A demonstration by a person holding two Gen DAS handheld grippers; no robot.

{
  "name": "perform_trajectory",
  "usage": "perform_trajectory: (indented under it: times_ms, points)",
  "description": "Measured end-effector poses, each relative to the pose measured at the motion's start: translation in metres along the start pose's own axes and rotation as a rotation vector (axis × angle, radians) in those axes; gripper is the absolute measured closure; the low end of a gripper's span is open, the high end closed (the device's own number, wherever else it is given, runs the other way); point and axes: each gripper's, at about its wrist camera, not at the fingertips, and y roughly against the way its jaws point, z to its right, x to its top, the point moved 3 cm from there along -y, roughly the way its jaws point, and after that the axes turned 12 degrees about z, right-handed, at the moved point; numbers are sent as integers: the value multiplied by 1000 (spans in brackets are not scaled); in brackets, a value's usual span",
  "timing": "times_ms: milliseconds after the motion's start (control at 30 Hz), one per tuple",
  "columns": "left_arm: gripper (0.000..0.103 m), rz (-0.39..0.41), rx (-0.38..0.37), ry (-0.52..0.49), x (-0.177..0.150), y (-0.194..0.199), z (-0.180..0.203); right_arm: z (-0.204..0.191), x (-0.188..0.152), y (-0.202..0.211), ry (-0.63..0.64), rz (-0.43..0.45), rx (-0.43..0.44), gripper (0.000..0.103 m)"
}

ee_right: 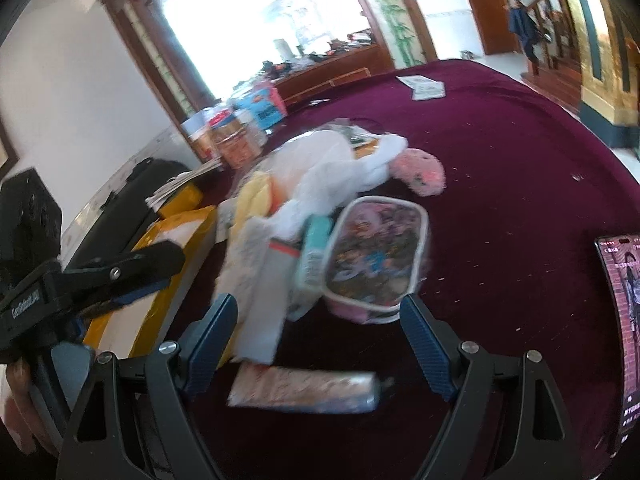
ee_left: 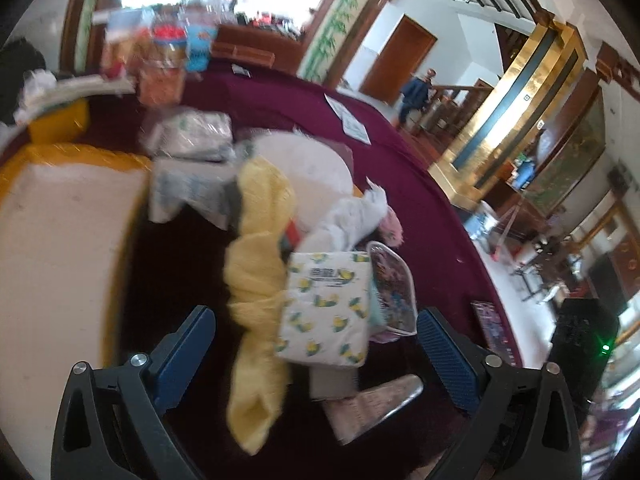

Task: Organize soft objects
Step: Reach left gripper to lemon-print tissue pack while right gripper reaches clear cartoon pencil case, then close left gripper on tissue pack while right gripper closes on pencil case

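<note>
Left wrist view, entry one: left hand-held gripper point(ee_left: 316, 350), fingers spread wide, nothing between them. It hangs over a heap of soft goods on the bench point(ee_left: 400, 168), which is draped in maroon cloth.

Heap contents, left wrist view:
- yellow knitted cloth point(ee_left: 256, 280), crumpled, trailing toward the camera;
- lemon-print tissue pack point(ee_left: 326, 304), leaning against the cloth;
- white plush toy point(ee_left: 352, 216), lying on top at the back;
- clear printed pouch point(ee_left: 388, 288), touching the pack on its right side;
- foil tube point(ee_left: 376, 404), flat on the cloth, nearest the gripper.

Right wrist view, entry two: right hand-held gripper point(ee_right: 318, 344), also spread apart and empty, facing the same heap from the pouch side. The left gripper shows at the left edge here.

Also on the bench: yellow-rimmed tray point(ee_left: 80, 152) beside the heap, snack jars point(ee_left: 168, 56) behind, a phone point(ee_right: 624, 320) well apart on the right.

Step in hand, as judged: approach and selection; no item gripped yet.

Next move, as judged: lower one gripper onto a single soft piece, likely the knitted cloth or the plush, and close on a fold without dragging neighbours. Motion blur hides fine detail.
</note>
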Motion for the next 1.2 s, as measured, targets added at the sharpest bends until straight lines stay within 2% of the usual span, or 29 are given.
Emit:
perform_trajectory:
  times_ms: [133, 267, 333, 400, 433, 500, 567, 600, 633, 667, 767, 833, 900, 933, 1000, 1033, 1067, 1200]
  points:
    - [3, -16, -47, 26, 0, -9, 5, 16, 3, -9, -35, -23, -44, 20]
    - [7, -28, -64, 11, 2, -15, 13, 27, 2, -16, -64, -34, -53, 20]
    - [8, -38, -44, -23, 1, -23, 17, 29, 1, -17, -74, -39, -57, 20]
    - [20, -61, -23, -41, -2, -30, 17, 30, 1, -18, -77, -40, -56, 20]
    - [30, -76, -21, -27, -4, -32, 15, 30, 1, -18, -75, -40, -56, 20]
    - [34, -72, -20, 2, -5, -31, 7, 30, 2, -19, -73, -39, -58, 20]
    - [49, -68, -16, 14, -5, -30, 2, 30, 3, -20, -74, -39, -58, 20]
    - [51, -58, -20, 28, -4, -25, -2, 29, 3, -20, -73, -40, -57, 20]
    - [64, -49, -29, 38, -3, -23, -4, 29, 4, -21, -71, -39, -55, 20]
    - [72, -40, -35, 41, -1, -22, -5, 27, 5, -21, -65, -36, -55, 20]
    - [81, -14, -46, 35, 1, -14, -4, 26, 7, -23, -56, -36, -57, 20]
    - [83, -3, -49, 43, 2, -11, -6, 26, 8, -25, -62, -41, -60, 20]
    - [83, 3, -43, 35, 3, -11, -6, 27, 10, -27, -61, -42, -70, 20]
    - [79, -11, -40, 29, 2, -14, -5, 28, 12, -29, -57, -44, -79, 20]
    - [64, -39, -45, 62, 0, -19, -9, 30, 14, -33, -56, -52, -109, 20]
    - [48, -60, -31, 82, -1, -23, -13, 31, 16, -36, -58, -56, -117, 20]
    - [40, -61, -23, 93, -2, -25, -16, 32, 17, -38, -61, -60, -122, 20]
    - [36, -74, -34, 125, -6, -28, -25, 40, 25, -51, -84, -91, -147, 20]
